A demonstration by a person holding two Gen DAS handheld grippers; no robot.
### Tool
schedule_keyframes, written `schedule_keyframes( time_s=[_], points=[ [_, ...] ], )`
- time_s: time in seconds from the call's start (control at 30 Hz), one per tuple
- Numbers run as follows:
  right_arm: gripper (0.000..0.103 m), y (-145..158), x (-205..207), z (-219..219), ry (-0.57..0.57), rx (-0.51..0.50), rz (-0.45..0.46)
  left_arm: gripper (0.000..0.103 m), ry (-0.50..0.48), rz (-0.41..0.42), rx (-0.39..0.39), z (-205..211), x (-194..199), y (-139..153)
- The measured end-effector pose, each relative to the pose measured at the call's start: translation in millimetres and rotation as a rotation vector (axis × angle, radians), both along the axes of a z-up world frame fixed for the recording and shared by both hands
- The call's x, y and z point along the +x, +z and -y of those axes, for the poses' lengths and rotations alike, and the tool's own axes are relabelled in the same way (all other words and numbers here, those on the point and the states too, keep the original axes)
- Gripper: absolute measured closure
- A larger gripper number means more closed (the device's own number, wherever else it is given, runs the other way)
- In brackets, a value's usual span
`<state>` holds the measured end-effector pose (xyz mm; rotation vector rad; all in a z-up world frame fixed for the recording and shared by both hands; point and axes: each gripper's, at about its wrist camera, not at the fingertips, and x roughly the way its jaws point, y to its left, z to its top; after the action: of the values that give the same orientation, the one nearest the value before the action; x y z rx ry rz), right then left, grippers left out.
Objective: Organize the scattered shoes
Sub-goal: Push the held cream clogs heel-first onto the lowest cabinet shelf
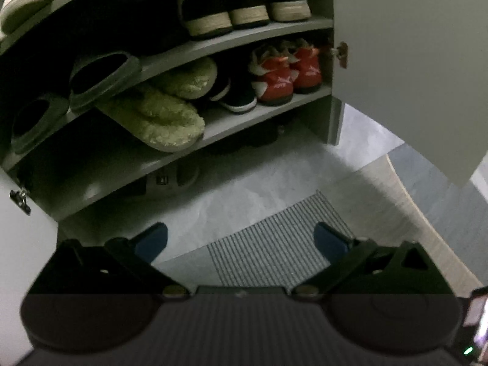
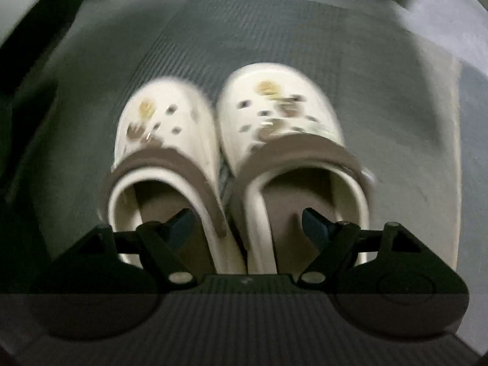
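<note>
We see most shoes already shelved in the open shoe cabinet [image 1: 268,30]: red sneakers [image 1: 286,73] at the right end of the middle shelf, green fuzzy slippers [image 1: 158,113] beside them. Left to do, we judge: the white clogs [image 2: 231,158], paired side by side mid striped mat [image 2: 213,45], still on the floor. Right gripper [image 2: 244,225] jaws spread, straddling the clogs' inner heel rims, not pressing. Left gripper [image 1: 241,241] open, empty, over the mat edge. No readable brand or writing.

the bottom shelf [image 1: 268,113] is packed with shoes; the floor [image 1: 244,189] before it lies bare beside the open door [image 1: 411,61].
</note>
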<state>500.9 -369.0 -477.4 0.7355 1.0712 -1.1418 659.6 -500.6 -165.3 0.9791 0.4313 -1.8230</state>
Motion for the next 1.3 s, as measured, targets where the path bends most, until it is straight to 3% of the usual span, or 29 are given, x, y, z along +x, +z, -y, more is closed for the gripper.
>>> schedule_keyframes(
  time_s=[0.07,0.2,0.27,0.37,0.53,0.67,0.83,1.13,1.3],
  points=[
    [0.03,-2,11,13,-0.07,-0.045,0.004,0.0,0.024,-0.048,0.019,3,8,3],
    [0.032,1,16,27,-0.339,-0.074,0.108,0.0,0.033,-0.053,-0.006,2,21,5],
    [0.059,8,21,30,-0.428,-0.078,0.115,0.0,0.061,-0.03,-0.026,6,27,5],
    [0.067,15,36,34,-0.483,-0.07,0.122,0.0,0.143,-0.044,-0.038,16,47,8],
    [0.07,34,62,60,-0.537,-0.137,0.16,0.0,0.3,-0.094,-0.031,23,95,13],
    [0.071,78,80,70,-0.532,-0.22,0.181,0.0,0.403,-0.119,-0.055,24,132,20],
    [0.072,114,123,122,-0.433,-0.374,0.214,0.0,0.46,-0.12,-0.081,33,163,29],
    [0.072,154,202,220,-0.232,-0.546,0.298,0.0,0.612,-0.088,-0.19,43,217,49],
    [0.072,165,235,262,-0.144,-0.582,0.301,0.0,0.598,-0.102,-0.14,57,234,43]
  ],
)
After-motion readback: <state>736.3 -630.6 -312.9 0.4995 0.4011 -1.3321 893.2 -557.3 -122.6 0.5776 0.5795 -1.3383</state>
